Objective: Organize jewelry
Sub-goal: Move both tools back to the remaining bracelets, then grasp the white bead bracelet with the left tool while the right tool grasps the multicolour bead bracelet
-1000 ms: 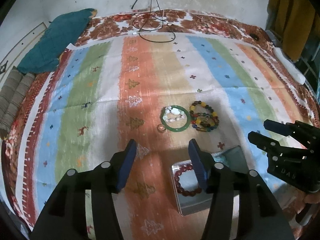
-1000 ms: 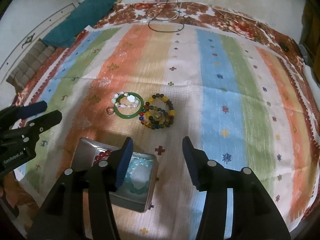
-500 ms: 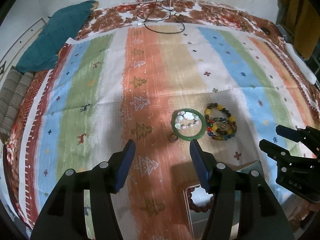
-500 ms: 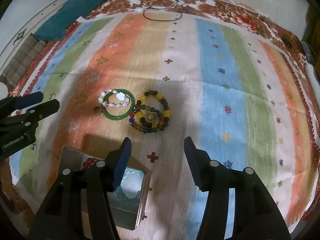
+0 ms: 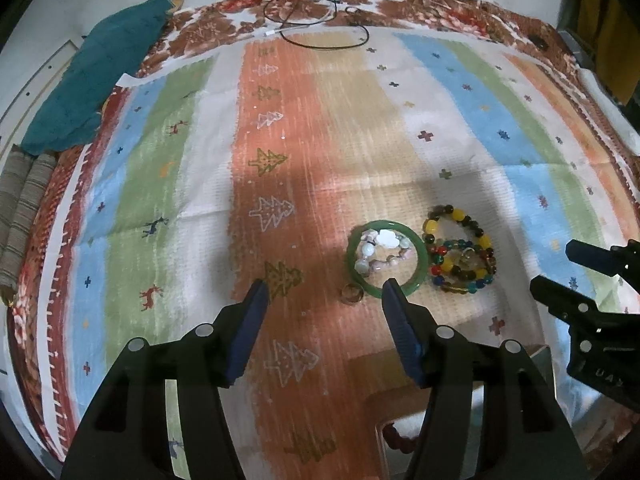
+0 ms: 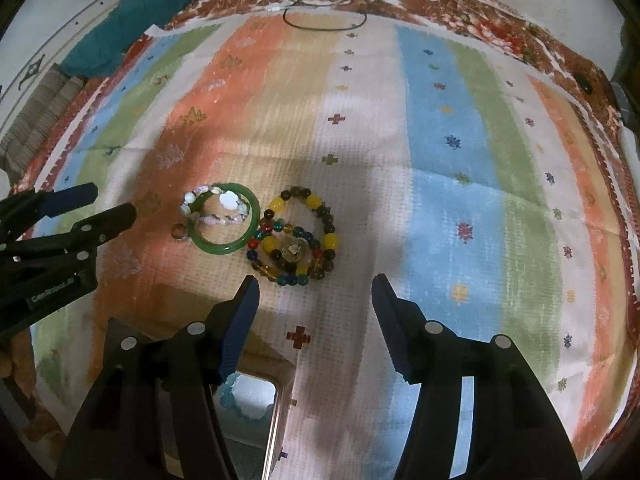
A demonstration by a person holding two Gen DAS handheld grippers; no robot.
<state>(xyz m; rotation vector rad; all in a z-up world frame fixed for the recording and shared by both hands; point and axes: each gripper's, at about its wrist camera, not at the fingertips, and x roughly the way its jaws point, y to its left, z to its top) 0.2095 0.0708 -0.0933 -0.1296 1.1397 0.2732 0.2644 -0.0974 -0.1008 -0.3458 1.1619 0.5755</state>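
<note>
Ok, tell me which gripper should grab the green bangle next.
Left, probably. The left gripper is open with the green bangle just past its right fingertip; the right gripper is open too, but lines up with the multicolored bead bracelets instead.

Left claw (image 5: 322,312) body: matte black plastic arms, angular and ribbed
Left claw pads (image 5: 245,336): dark blue strips lining the inner faces
Right claw (image 6: 314,304) screws: round silver heads on each arm
Markings: white lettering "GenRobot.AI" on the left claw's side
</note>
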